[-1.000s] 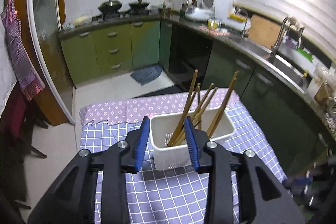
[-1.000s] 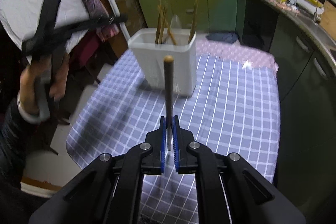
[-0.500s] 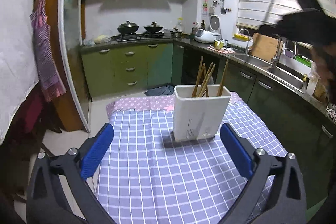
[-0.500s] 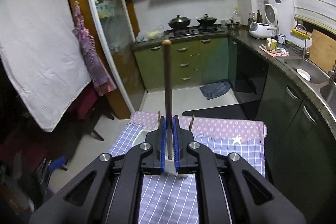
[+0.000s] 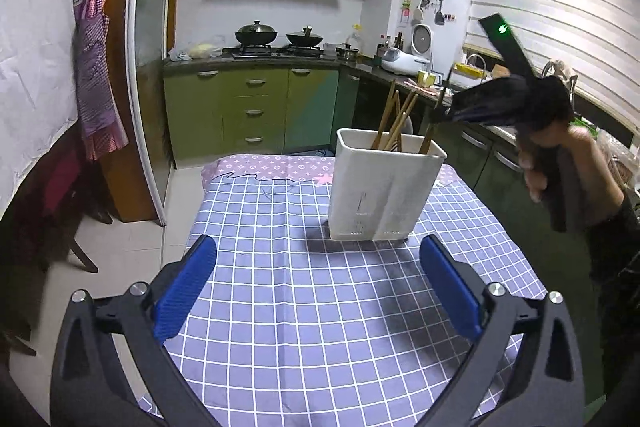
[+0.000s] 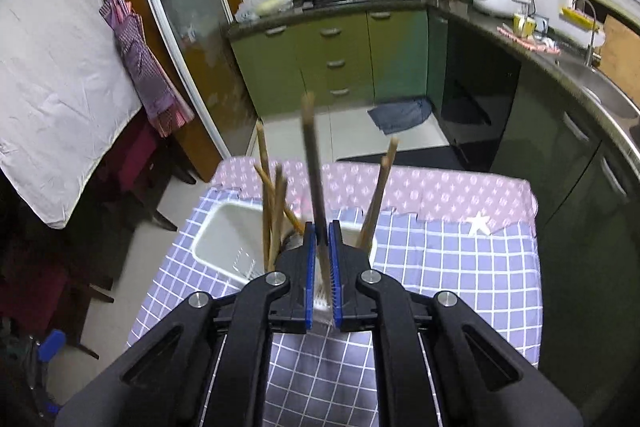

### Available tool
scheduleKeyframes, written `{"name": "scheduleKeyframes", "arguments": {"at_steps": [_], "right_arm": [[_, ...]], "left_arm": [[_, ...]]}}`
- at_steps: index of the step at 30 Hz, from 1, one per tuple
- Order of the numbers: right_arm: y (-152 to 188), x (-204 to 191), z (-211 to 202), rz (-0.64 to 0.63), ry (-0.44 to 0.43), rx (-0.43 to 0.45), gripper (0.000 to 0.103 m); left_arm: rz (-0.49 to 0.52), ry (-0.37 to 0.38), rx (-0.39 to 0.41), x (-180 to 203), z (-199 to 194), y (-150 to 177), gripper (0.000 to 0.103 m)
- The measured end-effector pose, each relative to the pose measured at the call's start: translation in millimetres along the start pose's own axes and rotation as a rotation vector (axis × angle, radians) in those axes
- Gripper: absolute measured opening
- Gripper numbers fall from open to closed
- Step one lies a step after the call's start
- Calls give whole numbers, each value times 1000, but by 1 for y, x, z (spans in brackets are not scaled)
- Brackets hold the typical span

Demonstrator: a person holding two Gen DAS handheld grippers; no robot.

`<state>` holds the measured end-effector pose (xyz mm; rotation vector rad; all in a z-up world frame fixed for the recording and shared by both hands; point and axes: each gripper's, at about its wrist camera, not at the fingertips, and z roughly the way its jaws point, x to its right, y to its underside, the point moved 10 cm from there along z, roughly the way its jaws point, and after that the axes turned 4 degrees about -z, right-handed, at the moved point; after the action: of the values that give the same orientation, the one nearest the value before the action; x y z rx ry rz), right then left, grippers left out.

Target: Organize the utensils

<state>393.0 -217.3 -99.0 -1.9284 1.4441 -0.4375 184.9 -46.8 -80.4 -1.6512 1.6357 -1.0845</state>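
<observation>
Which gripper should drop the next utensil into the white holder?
Right. The right gripper holds a dark-handled utensil above the white holder; the left gripper is open and empty.

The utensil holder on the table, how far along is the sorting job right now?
Done: several wooden chopsticks already stand in the white utensil holder. In hand: the right gripper, jaws starting to open, has a dark-handled utensil between them above the holder. The left gripper is open and empty. Left: dropping that utensil in.

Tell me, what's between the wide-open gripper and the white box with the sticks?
Only bare checked tablecloth. In the left wrist view nothing lies between the left gripper and the white utensil holder.
</observation>
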Motion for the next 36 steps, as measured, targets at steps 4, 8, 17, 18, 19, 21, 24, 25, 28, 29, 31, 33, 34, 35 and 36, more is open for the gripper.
{"name": "scheduleKeyframes", "arguments": {"at_steps": [4,8,17,18,19,21,24,25,28,29,31,33,34,35,36], "right_arm": [[15,-2,-7,-3,1,17,14],[36,-5,-52,-8,-9,132,46],[162,-7,-109,-7,104,306,99],[173,-8,-112,-10,118,319,99],[180,-10,-114,-16,127,327,99],[191,-13,-118,-37,150,325,99],[203,-20,-140,-54,162,337,99],[204,-22,-149,-56,169,346,99],[212,-29,-186,-56,185,389,99],[215,-33,-199,-60,192,403,99],[222,-38,-219,-75,218,415,99],[230,-41,-235,-72,228,422,99],[233,-42,-239,-67,229,422,99],[237,-42,-244,-55,223,428,99],[241,-42,-249,-40,220,437,99]], "left_arm": [[14,3,-20,7,6,3,97],[25,-6,-10,8,5,4,97],[27,4,-44,14,15,30,97],[28,3,-45,15,14,33,97],[27,1,-45,15,13,35,97],[27,1,-43,16,7,37,97],[38,-13,-18,16,-12,33,97],[40,-17,-9,17,-18,31,97],[45,-32,21,17,-43,27,97],[44,-36,28,16,-52,28,97],[43,-40,33,15,-65,31,97],[33,-41,32,12,-76,35,97],[23,-39,29,10,-79,37,97],[12,-36,25,7,-84,39,97],[-1,-35,28,4,-88,39,97]]}}
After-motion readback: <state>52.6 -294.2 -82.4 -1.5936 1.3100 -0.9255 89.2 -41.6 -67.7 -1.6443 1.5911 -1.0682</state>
